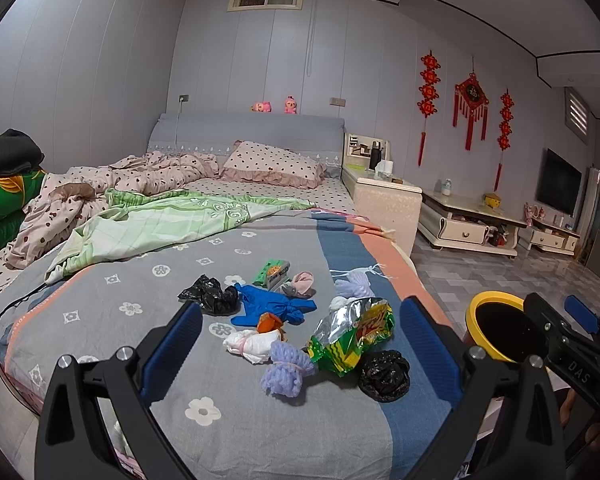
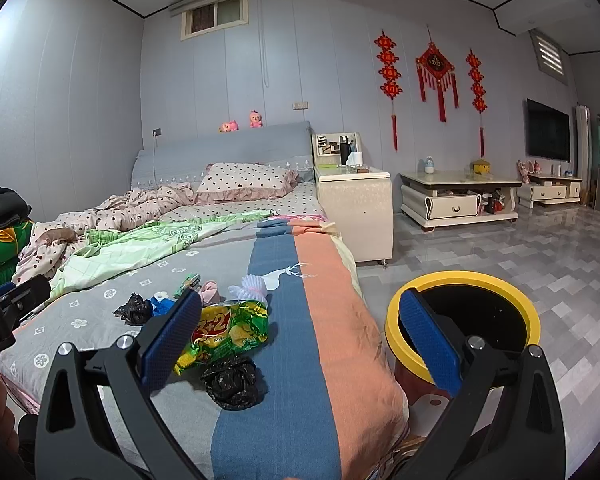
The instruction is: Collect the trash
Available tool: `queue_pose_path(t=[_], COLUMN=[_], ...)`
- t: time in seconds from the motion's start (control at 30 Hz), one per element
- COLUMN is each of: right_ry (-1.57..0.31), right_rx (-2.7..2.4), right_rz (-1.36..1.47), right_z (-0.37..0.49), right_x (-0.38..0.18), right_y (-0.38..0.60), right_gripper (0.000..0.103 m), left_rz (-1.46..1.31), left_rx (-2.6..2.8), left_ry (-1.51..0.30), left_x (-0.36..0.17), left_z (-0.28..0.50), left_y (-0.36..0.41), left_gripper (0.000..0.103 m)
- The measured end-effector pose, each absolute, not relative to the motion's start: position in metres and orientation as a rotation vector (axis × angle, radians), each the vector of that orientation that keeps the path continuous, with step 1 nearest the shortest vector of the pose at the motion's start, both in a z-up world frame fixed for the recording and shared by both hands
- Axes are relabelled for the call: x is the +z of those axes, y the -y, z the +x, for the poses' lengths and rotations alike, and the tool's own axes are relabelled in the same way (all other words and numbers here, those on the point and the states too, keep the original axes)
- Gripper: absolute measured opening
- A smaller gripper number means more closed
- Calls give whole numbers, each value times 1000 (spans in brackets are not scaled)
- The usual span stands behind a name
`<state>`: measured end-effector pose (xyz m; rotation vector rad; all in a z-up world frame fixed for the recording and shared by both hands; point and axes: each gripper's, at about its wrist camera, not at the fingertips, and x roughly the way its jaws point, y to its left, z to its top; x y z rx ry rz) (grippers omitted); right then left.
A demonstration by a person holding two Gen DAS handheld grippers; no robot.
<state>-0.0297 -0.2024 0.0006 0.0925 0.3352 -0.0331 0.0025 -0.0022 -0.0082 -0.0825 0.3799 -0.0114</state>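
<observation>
**Ana:** Nearest the left camera, the left gripper (image 1: 300,344) has its blue-padded fingers (image 1: 172,354) spread wide apart above the foot of the bed (image 1: 100,320), with nothing between them.

**Ben:** And just past the tips?

**Ana:** Trash, scattered on the grey flowered blanket. A lilac yarn bundle (image 1: 286,368) lies nearest, touching a white crumpled piece (image 1: 252,344). Beside them sits the green and yellow snack bag (image 1: 352,338), foil side up, with a crumpled black plastic bag (image 1: 384,376) against its near edge.

**Ben:** Farther out?

**Ana:** A blue glove (image 1: 272,308), a second black bag (image 1: 210,294) to its left, a small orange wrapper (image 1: 270,322), a green packet (image 1: 272,272) and a pink wad (image 1: 302,282).

**Ben:** The other tool?

**Ana:** The right gripper (image 2: 300,340) is also fully parted and empty. It hangs over the bed's right edge, one finger near the snack bag (image 2: 232,330), the other in front of the yellow-rimmed bin (image 2: 462,320).

**Ben:** Where does that bin stand?

**Ana:** On the tiled floor (image 2: 540,264), just beside the bed's orange-striped edge. Its inside looks dark; I cannot tell what it holds.
</observation>
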Motion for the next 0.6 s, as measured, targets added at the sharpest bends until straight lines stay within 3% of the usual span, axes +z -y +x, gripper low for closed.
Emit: queue_pose_path(t=[0.6], right_ry=[-344], right_rx=[-33], right_rz=[97], right_z=[-26], right_x=[-10], right_y=[202], right_gripper=[95], left_rz=[-85], left_rx=[-12], left_ry=[-382], left_x=[-10], left_z=[3], left_y=[1], left_gripper=[96])
